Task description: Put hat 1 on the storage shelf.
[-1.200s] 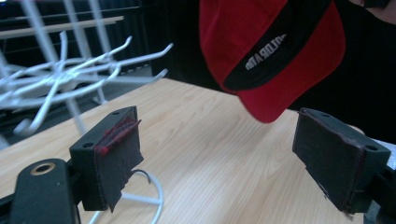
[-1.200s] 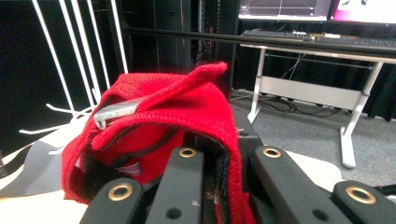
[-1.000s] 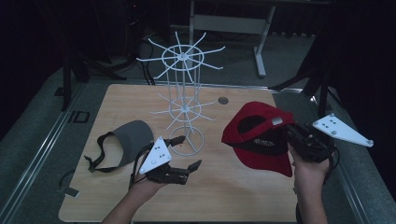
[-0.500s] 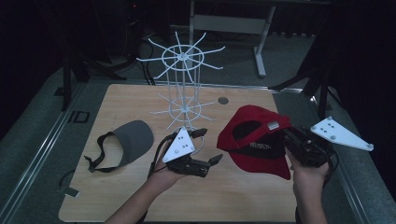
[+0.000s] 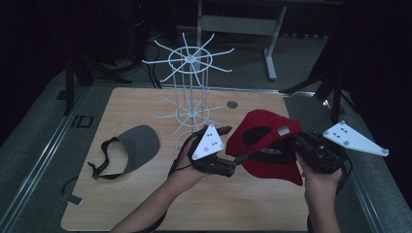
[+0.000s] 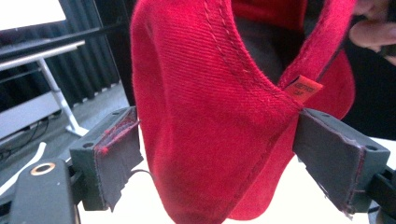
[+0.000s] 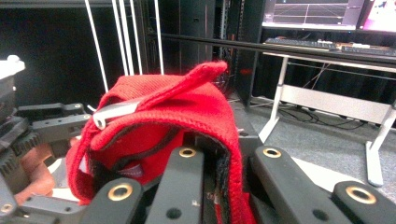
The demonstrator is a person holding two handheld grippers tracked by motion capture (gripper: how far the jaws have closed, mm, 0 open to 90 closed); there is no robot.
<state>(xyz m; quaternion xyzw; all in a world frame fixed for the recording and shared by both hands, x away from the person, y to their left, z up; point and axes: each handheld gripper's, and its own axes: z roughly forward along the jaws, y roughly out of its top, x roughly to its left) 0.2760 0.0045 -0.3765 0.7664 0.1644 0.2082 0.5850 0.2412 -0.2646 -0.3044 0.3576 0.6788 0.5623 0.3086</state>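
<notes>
Red cap: I have it clamped in my right gripper, brim between my left gripper's parted jaws (ungripped); rack beyond, hanging pending.

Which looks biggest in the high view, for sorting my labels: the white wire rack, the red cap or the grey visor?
1. White wire rack, clearly largest.
2. Red cap.
3. Grey visor, smallest; the cap is held up nearer the camera, so that gap is unsure.
</notes>
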